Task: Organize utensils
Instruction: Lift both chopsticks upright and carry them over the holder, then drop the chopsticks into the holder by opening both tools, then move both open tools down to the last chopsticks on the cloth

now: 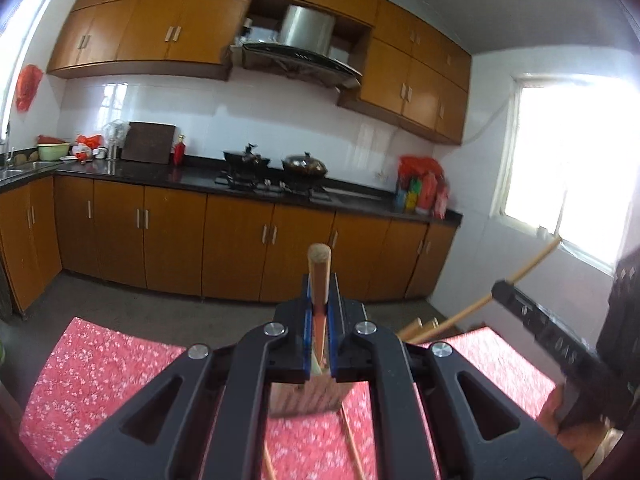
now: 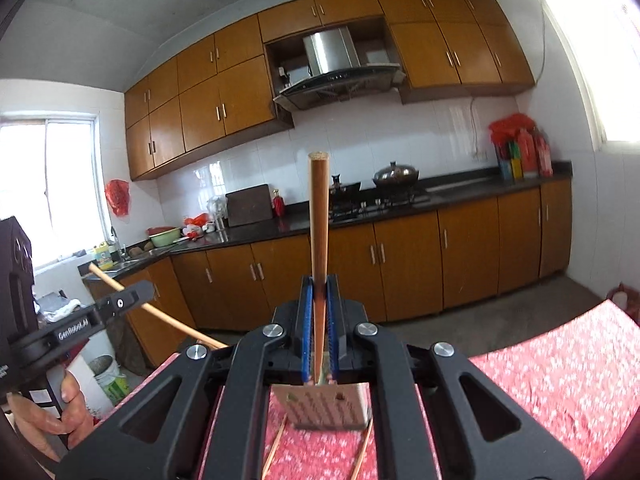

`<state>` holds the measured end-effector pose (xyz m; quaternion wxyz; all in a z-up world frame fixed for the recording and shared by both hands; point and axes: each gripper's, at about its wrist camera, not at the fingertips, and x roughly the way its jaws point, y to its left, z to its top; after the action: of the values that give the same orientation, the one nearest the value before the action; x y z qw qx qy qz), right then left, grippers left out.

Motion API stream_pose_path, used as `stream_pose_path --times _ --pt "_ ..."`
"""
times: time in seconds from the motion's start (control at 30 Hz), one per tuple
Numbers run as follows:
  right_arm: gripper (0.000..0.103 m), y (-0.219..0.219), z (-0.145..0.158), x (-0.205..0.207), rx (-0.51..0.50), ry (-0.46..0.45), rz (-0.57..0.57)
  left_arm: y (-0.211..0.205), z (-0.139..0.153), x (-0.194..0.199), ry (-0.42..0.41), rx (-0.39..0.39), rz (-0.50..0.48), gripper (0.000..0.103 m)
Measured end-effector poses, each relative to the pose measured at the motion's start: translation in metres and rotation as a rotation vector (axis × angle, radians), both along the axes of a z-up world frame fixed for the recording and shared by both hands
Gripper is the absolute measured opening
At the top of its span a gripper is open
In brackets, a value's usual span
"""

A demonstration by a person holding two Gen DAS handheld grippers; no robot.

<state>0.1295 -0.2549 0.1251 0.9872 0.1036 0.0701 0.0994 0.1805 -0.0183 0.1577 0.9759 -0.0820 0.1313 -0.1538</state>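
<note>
My left gripper (image 1: pixel 319 300) is shut on a wooden chopstick (image 1: pixel 319 268) that points up and forward. My right gripper (image 2: pixel 319 300) is shut on another wooden chopstick (image 2: pixel 319 216), also pointing up. Below both grippers a perforated metal utensil holder (image 1: pixel 306 398) stands on the red floral tablecloth (image 1: pixel 100 368); it also shows in the right wrist view (image 2: pixel 328 404). More chopsticks (image 1: pixel 352 444) lie on the cloth beside the holder. The right gripper with its chopstick (image 1: pixel 532 264) shows at the right of the left wrist view. The left gripper (image 2: pixel 132 296) shows at the left of the right wrist view.
Behind the table is a kitchen with orange cabinets (image 1: pixel 240 236), a black counter (image 1: pixel 192 178), a stove with a wok (image 1: pixel 305 166) and a range hood (image 1: pixel 304 56). A bright window (image 1: pixel 568 168) is on the right. A white bucket (image 2: pixel 110 376) stands on the floor.
</note>
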Motion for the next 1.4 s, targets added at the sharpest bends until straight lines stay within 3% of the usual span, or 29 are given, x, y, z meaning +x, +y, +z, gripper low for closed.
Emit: stream_pose_path --times 0.1,0.27,0.47,0.57,0.63,0.73,0.97,1.13,1.3,1.4 --pt "0.007 0.006 -0.002 0.011 -0.028 -0.004 -0.017 -0.006 0.002 0.011 -0.012 0.012 0.028 0.007" --pt "0.007 0.018 -0.022 0.042 -0.071 0.066 -0.032 -0.02 -0.016 0.036 0.044 0.064 0.026 0.007" --pt "0.008 0.023 -0.041 0.061 -0.082 0.143 -0.027 -0.022 -0.037 0.057 0.106 0.074 0.022 0.008" --pt "0.016 0.022 -0.043 0.059 -0.088 0.145 -0.025 -0.021 -0.041 0.062 0.112 0.065 0.024 0.01" --pt "0.036 0.021 -0.04 0.054 -0.086 0.132 -0.032 -0.02 -0.042 0.061 0.112 0.061 0.024 0.015" --pt "0.036 0.018 -0.034 0.046 -0.082 0.11 -0.036 -0.015 -0.041 0.055 0.097 0.049 0.028 0.023" --pt "0.037 -0.001 -0.037 0.009 -0.058 0.088 -0.08 0.014 -0.037 0.019 0.058 0.009 0.074 0.03" --pt "0.038 -0.014 -0.082 0.008 -0.082 0.241 -0.122 0.044 -0.068 -0.001 0.123 0.025 0.139 0.035" --pt "0.034 -0.003 -0.171 0.023 -0.086 0.537 -0.047 0.058 -0.146 0.0 0.318 0.111 0.158 0.036" --pt "0.03 0.018 -0.21 0.022 -0.067 0.639 0.035 0.055 -0.186 -0.004 0.416 0.133 0.135 0.036"
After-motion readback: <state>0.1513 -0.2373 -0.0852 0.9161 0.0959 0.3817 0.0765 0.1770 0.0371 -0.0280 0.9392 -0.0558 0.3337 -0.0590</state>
